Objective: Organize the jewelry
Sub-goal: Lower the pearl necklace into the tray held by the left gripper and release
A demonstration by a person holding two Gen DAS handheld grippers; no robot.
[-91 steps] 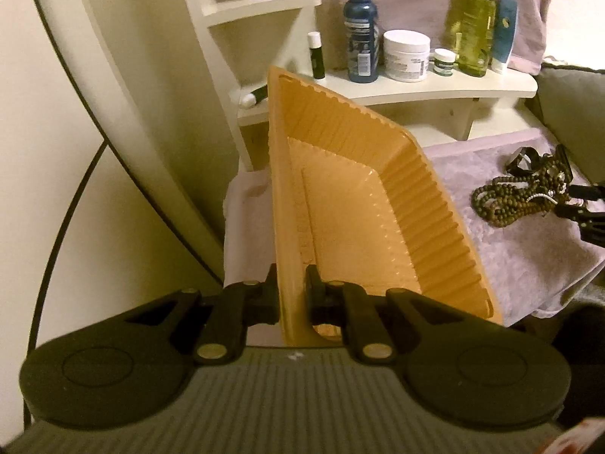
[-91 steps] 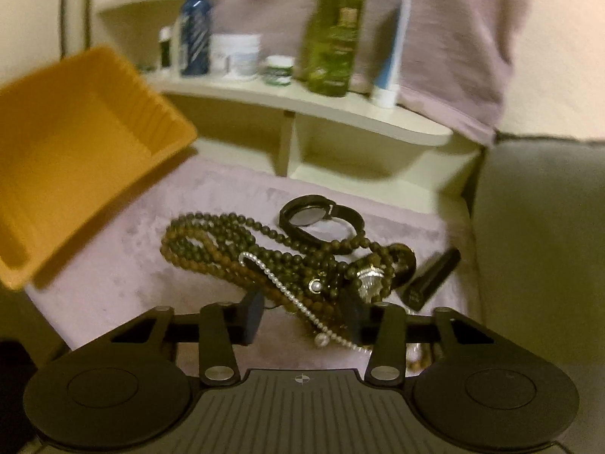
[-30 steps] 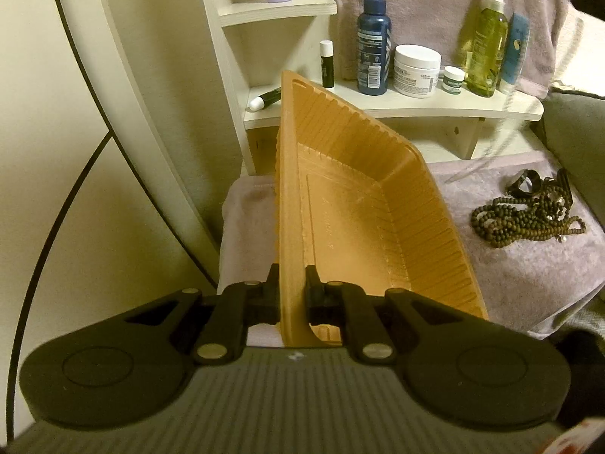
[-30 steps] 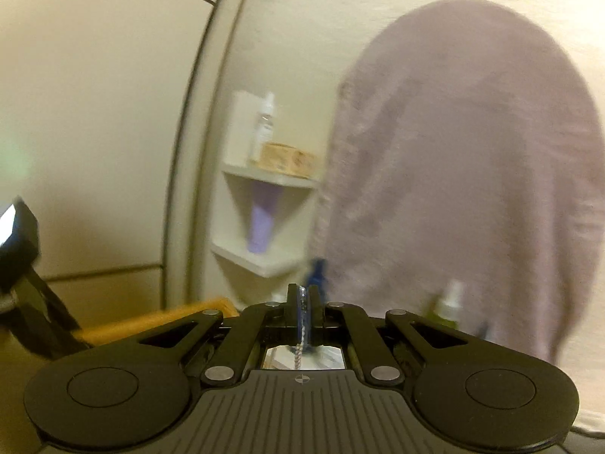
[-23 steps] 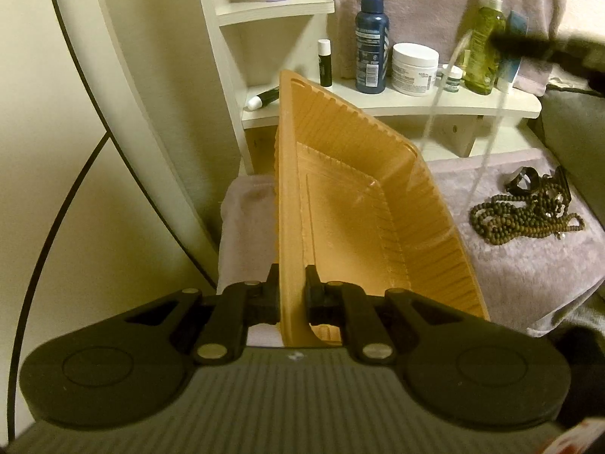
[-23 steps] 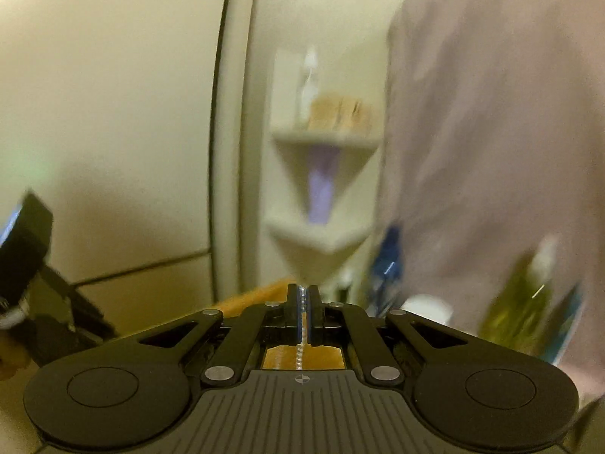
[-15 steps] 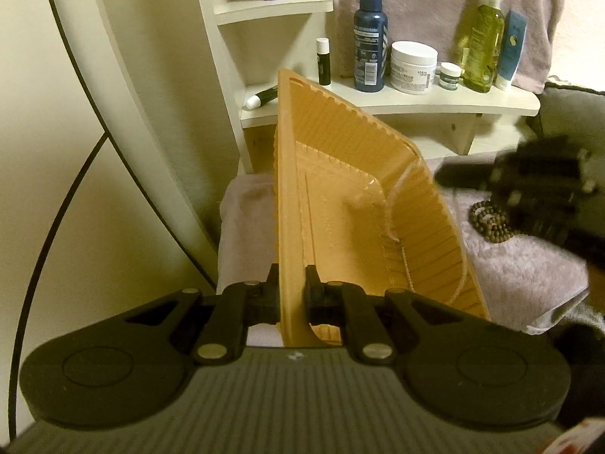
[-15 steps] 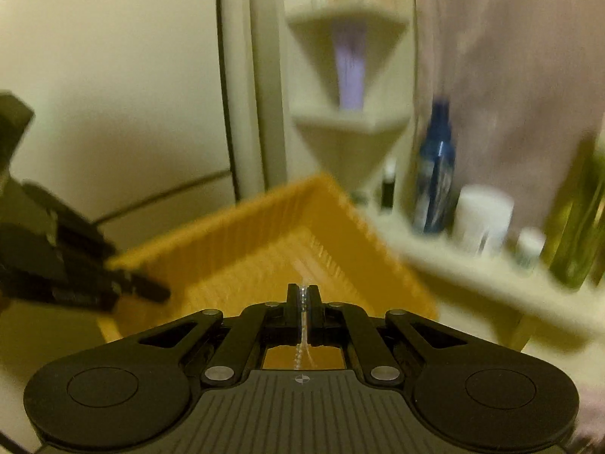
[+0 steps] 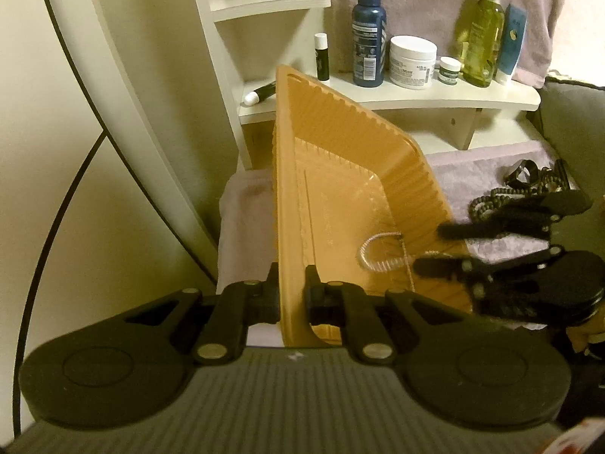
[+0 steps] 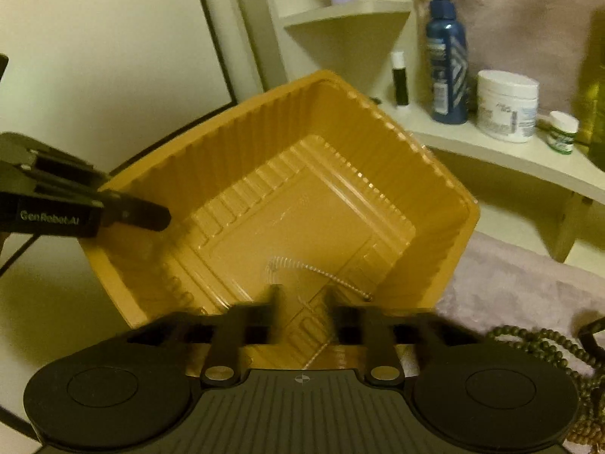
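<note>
My left gripper (image 9: 292,295) is shut on the near wall of an orange ribbed plastic tray (image 9: 340,174) and holds it tilted on its side. It shows at the left of the right wrist view (image 10: 128,215). My right gripper (image 10: 302,295) is open over the tray (image 10: 242,151); it shows at the right of the left wrist view (image 9: 431,249). A thin silver bead chain (image 10: 321,270) lies loose in the tray's bottom, also in the left wrist view (image 9: 378,253). Dark bead necklaces (image 9: 491,200) and a black watch (image 9: 522,172) lie on the mauve towel (image 9: 472,174).
A white shelf (image 9: 416,94) behind the tray holds a blue spray bottle (image 9: 368,30), a white jar (image 9: 412,60), a small jar (image 9: 449,70), a green bottle (image 9: 480,34) and lip balm sticks (image 9: 321,56). A grey cushion (image 9: 574,121) is at the right.
My right gripper swung down over the tray with the silver chain, then opened. The chain dropped into the tray. My left gripper kept its hold on the tray.
</note>
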